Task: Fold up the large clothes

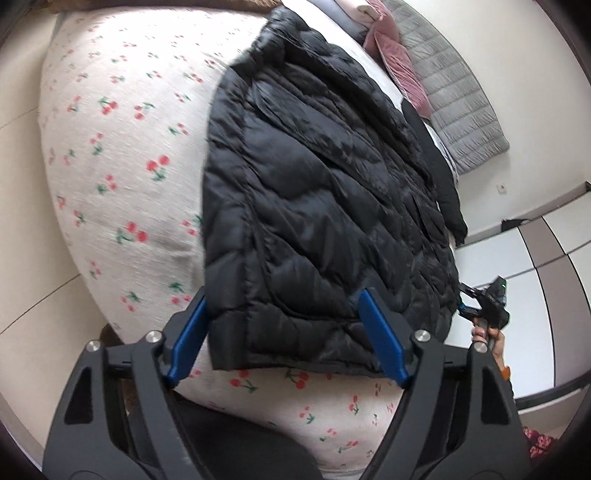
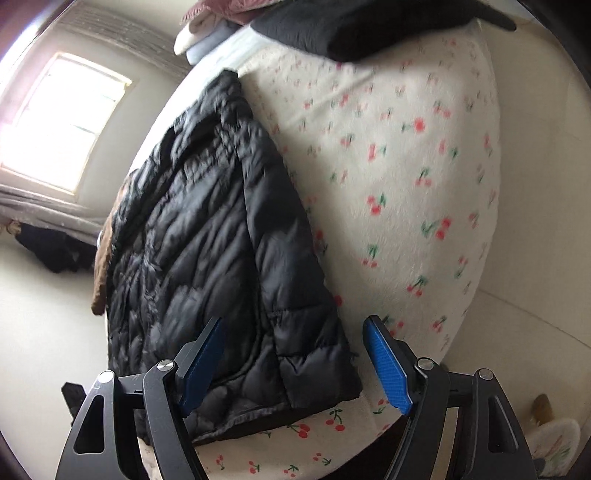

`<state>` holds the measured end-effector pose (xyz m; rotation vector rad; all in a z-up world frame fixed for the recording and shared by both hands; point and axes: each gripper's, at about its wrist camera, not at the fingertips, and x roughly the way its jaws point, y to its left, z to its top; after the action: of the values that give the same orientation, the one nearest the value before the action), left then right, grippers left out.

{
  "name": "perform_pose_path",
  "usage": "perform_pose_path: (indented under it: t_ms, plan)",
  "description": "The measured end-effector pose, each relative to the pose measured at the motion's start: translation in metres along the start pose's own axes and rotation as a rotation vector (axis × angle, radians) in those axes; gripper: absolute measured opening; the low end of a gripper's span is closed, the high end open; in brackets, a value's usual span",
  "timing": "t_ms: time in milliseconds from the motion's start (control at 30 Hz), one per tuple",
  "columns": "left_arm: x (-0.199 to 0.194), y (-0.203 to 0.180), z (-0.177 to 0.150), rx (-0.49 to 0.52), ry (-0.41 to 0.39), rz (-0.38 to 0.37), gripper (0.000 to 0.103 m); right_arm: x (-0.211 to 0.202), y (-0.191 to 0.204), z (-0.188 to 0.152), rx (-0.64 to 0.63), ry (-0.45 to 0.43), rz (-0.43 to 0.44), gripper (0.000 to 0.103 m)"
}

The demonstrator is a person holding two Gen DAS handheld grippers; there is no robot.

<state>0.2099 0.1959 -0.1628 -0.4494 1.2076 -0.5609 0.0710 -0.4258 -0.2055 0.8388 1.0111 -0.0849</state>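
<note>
A black quilted puffer jacket (image 1: 317,192) lies flat on a bed with a white cherry-print sheet (image 1: 122,155). My left gripper (image 1: 284,325) is open, its blue pads (image 1: 384,339) spread over the jacket's near hem, holding nothing. In the right wrist view the same jacket (image 2: 207,243) lies on the sheet (image 2: 406,184), and my right gripper (image 2: 295,354) is open over the jacket's near corner, empty. The right gripper also shows in the left wrist view (image 1: 480,302) at the jacket's far-side hem.
Pink and grey bedding (image 1: 436,74) is piled at the head of the bed. A black folded garment (image 2: 354,29) lies at the far end in the right wrist view. A window (image 2: 62,122) is on the left; cream floor (image 2: 44,317) surrounds the bed.
</note>
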Motion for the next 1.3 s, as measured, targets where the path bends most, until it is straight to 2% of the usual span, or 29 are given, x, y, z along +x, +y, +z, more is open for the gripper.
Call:
perform_pose_path:
  t_ms: [67, 100, 133, 167, 200, 233, 300, 333, 400, 500, 900, 1167, 1300]
  plan:
    - [0.0, 0.0, -0.002, -0.005, 0.009, -0.022, 0.076, 0.003, 0.006, -0.002, -0.019, -0.019, -0.014, 0.071]
    - [0.001, 0.0, -0.003, -0.01, 0.012, -0.031, 0.069, 0.004, 0.008, -0.003, -0.027, -0.028, -0.017, 0.063]
    - [0.001, 0.001, -0.003, -0.017, 0.012, -0.034, 0.065, 0.005, 0.008, -0.004, -0.029, -0.031, -0.013, 0.05]
    - [0.002, 0.002, -0.004, -0.024, 0.011, -0.036, 0.057, 0.006, 0.008, -0.005, -0.022, -0.028, 0.002, 0.043]
    - [0.002, 0.003, -0.005, -0.035, 0.011, -0.04, 0.046, 0.007, 0.008, -0.006, -0.015, -0.023, 0.014, 0.032]
    - [0.003, 0.003, -0.005, -0.047, 0.009, -0.048, 0.042, 0.009, 0.008, -0.007, -0.013, -0.021, 0.02, 0.022]
    - [0.002, 0.001, -0.008, -0.062, -0.001, -0.065, 0.025, 0.008, 0.011, -0.01, -0.022, -0.028, 0.042, 0.014]
    - [0.001, 0.0, -0.009, -0.062, -0.008, -0.069, 0.022, 0.006, 0.012, -0.011, -0.027, -0.038, 0.047, 0.011]
    - [-0.005, -0.007, -0.012, -0.055, -0.043, -0.07, 0.014, -0.005, 0.019, -0.014, -0.056, -0.074, 0.056, 0.008]
    - [-0.027, -0.022, -0.013, -0.031, -0.109, -0.102, 0.011, -0.024, 0.033, -0.019, -0.115, -0.112, 0.057, 0.007]
    - [-0.125, -0.083, -0.019, 0.136, -0.284, -0.216, 0.009, -0.136, 0.091, -0.058, -0.272, -0.301, 0.129, 0.006]
    - [-0.187, -0.099, -0.033, 0.172, -0.414, -0.282, 0.009, -0.219, 0.118, -0.077, -0.308, -0.464, 0.137, 0.006]
    - [-0.201, -0.111, -0.033, 0.19, -0.471, -0.291, 0.009, -0.248, 0.134, -0.077, -0.321, -0.512, 0.135, 0.006]
